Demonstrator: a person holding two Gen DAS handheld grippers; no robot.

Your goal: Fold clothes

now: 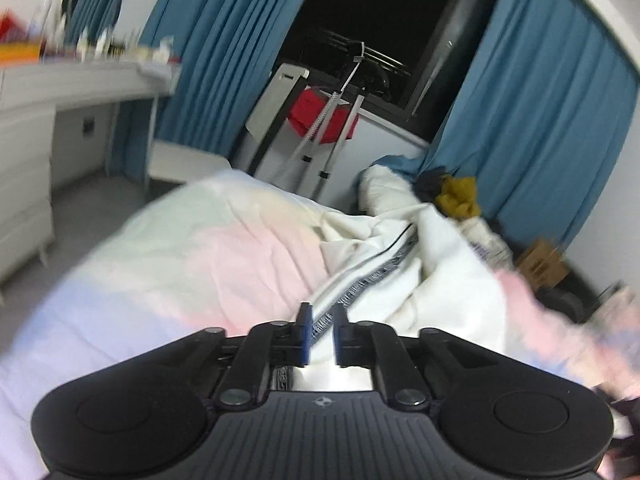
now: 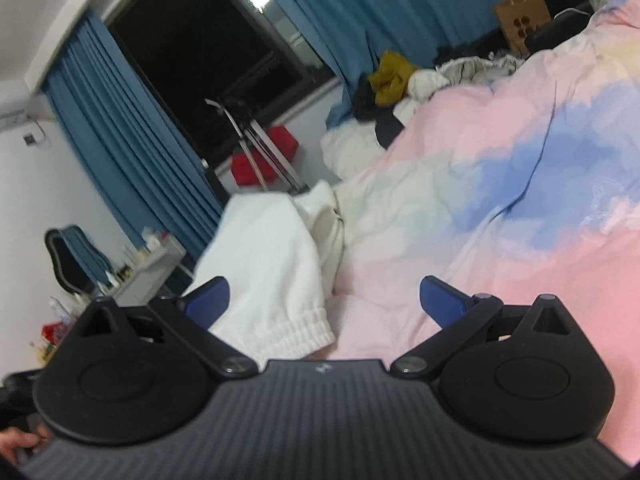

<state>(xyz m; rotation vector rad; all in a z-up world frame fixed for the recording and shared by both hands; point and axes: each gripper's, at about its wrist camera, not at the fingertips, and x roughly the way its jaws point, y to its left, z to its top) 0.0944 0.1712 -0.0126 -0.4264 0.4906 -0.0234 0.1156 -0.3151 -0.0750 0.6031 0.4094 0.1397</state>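
A white garment (image 1: 420,276) with a dark patterned trim lies stretched over the pastel bedspread (image 1: 180,264). My left gripper (image 1: 320,312) is shut on the garment's trimmed edge, which runs out between its blue pads. In the right wrist view the same white garment (image 2: 272,264) lies on the bedspread (image 2: 520,200), its elastic cuff (image 2: 304,332) nearest me. My right gripper (image 2: 324,292) is open, its fingers either side of the cuff and not touching it.
A heap of other clothes, mustard and dark ones (image 2: 388,76), lies at the far end of the bed by blue curtains (image 1: 540,100). A white desk (image 1: 60,88), a drying rack with a red box (image 1: 320,116) and a paper bag (image 2: 520,20) stand around.
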